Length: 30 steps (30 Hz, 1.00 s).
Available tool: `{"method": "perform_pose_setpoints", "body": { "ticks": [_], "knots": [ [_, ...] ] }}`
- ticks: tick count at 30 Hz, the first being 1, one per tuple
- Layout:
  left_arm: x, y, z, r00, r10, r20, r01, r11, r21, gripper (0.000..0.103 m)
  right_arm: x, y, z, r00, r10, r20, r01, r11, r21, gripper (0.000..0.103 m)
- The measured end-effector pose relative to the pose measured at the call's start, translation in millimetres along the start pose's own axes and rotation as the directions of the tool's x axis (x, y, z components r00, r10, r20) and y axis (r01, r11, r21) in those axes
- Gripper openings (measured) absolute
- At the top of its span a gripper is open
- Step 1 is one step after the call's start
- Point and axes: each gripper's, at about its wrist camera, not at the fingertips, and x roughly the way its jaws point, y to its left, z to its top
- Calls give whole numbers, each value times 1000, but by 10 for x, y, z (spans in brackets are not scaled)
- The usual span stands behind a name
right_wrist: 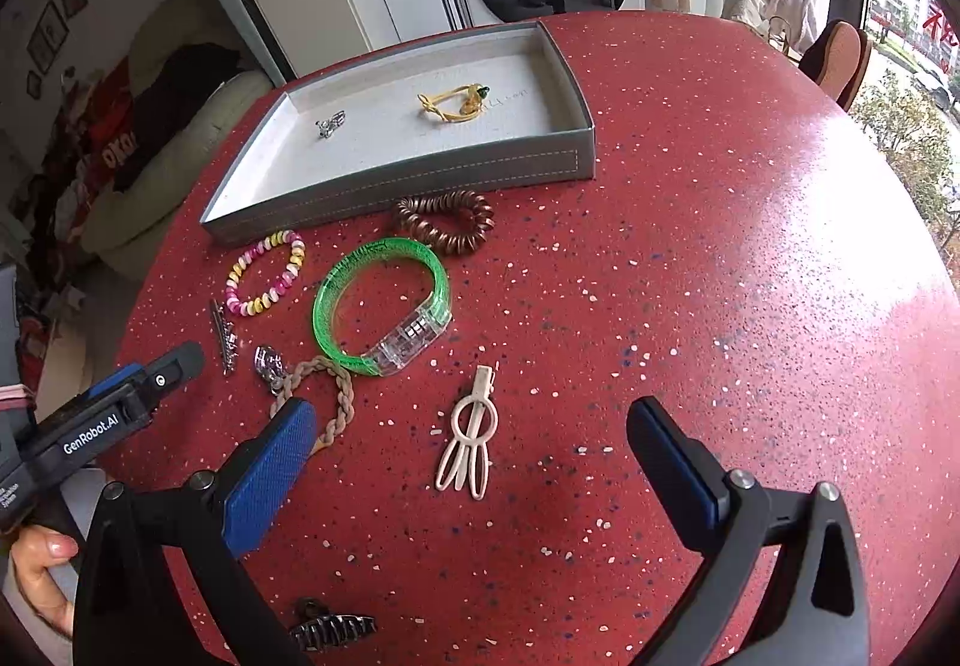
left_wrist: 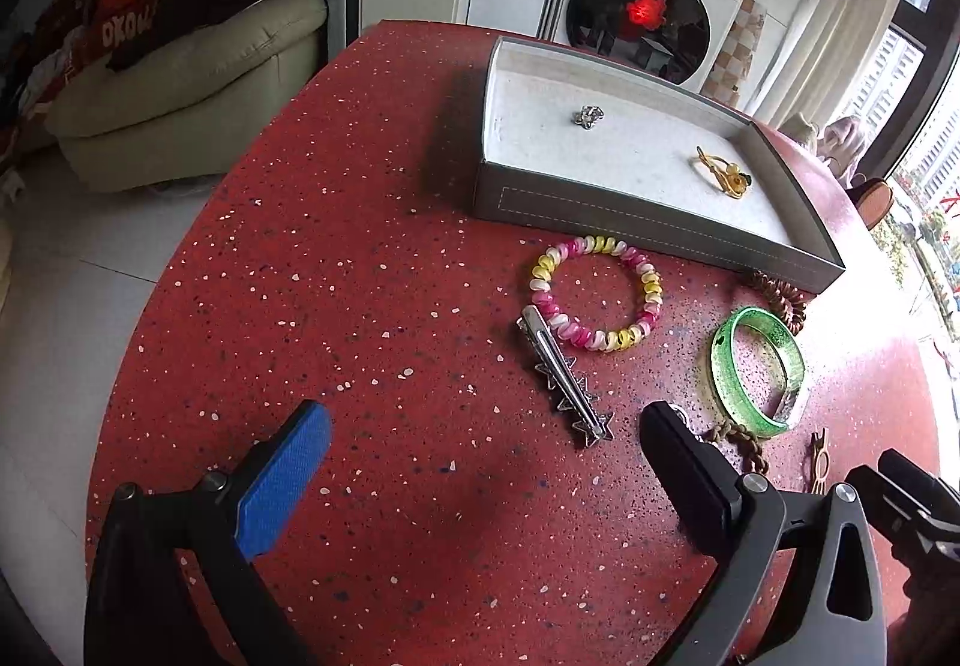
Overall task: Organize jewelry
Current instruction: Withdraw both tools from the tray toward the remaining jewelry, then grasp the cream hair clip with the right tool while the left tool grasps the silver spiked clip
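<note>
A grey tray (left_wrist: 600,207) (right_wrist: 420,180) stands on the red table and holds a silver ornament (left_wrist: 587,116) (right_wrist: 330,124) and a yellow hair tie (left_wrist: 722,172) (right_wrist: 456,104). In front of it lie a pink-yellow coil bracelet (left_wrist: 597,293) (right_wrist: 264,273), a silver star clip (left_wrist: 564,375) (right_wrist: 222,333), a green bangle (left_wrist: 759,369) (right_wrist: 384,303), a brown coil tie (right_wrist: 445,221), a braided tie (right_wrist: 333,402) and a cream hair clip (right_wrist: 471,441). My left gripper (left_wrist: 486,438) is open, just short of the star clip. My right gripper (right_wrist: 471,453) is open around the cream clip.
A dark claw clip (right_wrist: 330,632) lies at the near table edge. A small purple-silver charm (right_wrist: 270,364) lies by the braided tie. A sofa (left_wrist: 180,84) and a washing machine (left_wrist: 648,0) stand beyond the table. The left gripper's body (right_wrist: 108,414) shows in the right wrist view.
</note>
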Motion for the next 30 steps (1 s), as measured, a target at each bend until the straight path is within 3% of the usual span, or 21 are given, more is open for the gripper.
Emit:
{"method": "perform_pose_setpoints", "body": {
  "ticks": [12,19,22,27,30],
  "knots": [
    [115,-110,123,998,52,17,-52,999,9,103,110,17,-13,997,-78,-14,78,997,-16,103],
    [188,-120,109,997,71,5,-72,997,21,103,247,81,14,992,-126,-16,125,992,-24,80],
    [216,-118,84,997,74,-3,-74,997,25,102,265,124,8,986,-167,0,166,985,-53,76],
    [211,-151,58,995,96,15,-96,993,67,91,269,191,-31,980,-197,15,197,976,-96,73],
    [192,-174,61,996,88,28,-90,992,91,78,270,217,-27,982,-191,17,191,976,-102,69]
  ]
}}
